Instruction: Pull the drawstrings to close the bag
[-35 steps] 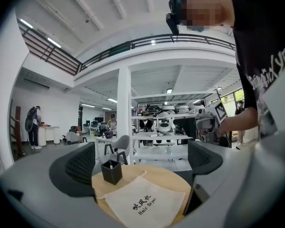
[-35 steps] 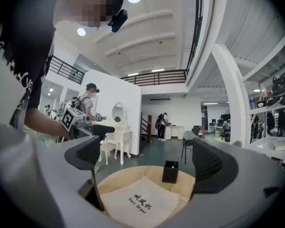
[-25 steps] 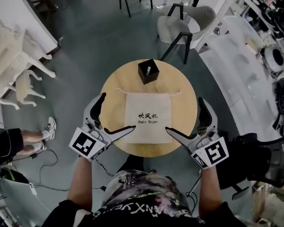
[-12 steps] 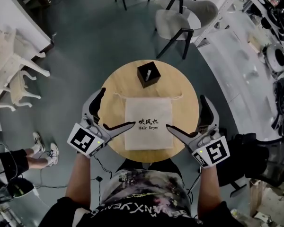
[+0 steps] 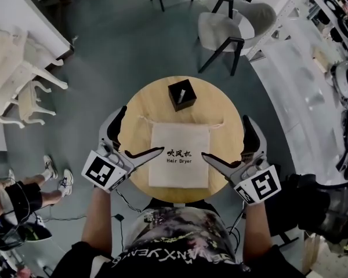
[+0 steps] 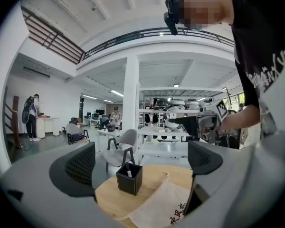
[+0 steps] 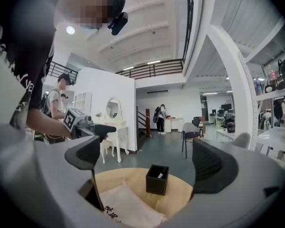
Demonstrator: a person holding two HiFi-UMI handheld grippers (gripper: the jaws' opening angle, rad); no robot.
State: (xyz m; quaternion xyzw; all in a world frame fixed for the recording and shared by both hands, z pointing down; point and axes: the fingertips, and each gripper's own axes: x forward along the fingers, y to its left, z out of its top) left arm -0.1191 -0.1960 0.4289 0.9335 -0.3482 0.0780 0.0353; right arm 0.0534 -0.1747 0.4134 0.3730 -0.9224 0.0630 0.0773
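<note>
A cream drawstring bag (image 5: 179,155) with black print lies flat on the round wooden table (image 5: 214,106). Its drawstring (image 5: 218,123) runs along the far edge, with short ends sticking out at both corners. My left gripper (image 5: 132,138) is open at the bag's left side, one finger tip at the bag's left edge. My right gripper (image 5: 231,146) is open at the right side in the same way. In the left gripper view the gripper (image 6: 140,163) holds nothing, with the bag (image 6: 164,205) below it. The right gripper (image 7: 149,158) is likewise empty over the bag (image 7: 128,203).
A black square box (image 5: 182,94) stands on the table beyond the bag, also seen as box (image 6: 129,177) and box (image 7: 157,179). Grey chairs (image 5: 235,25) stand beyond the table. White furniture (image 5: 17,74) is at the left, and a person's legs (image 5: 23,190) at lower left.
Both grippers stay open on either side of the bag, almost unmoved. The head view has shifted slightly. The person's legs at the left have moved.
</note>
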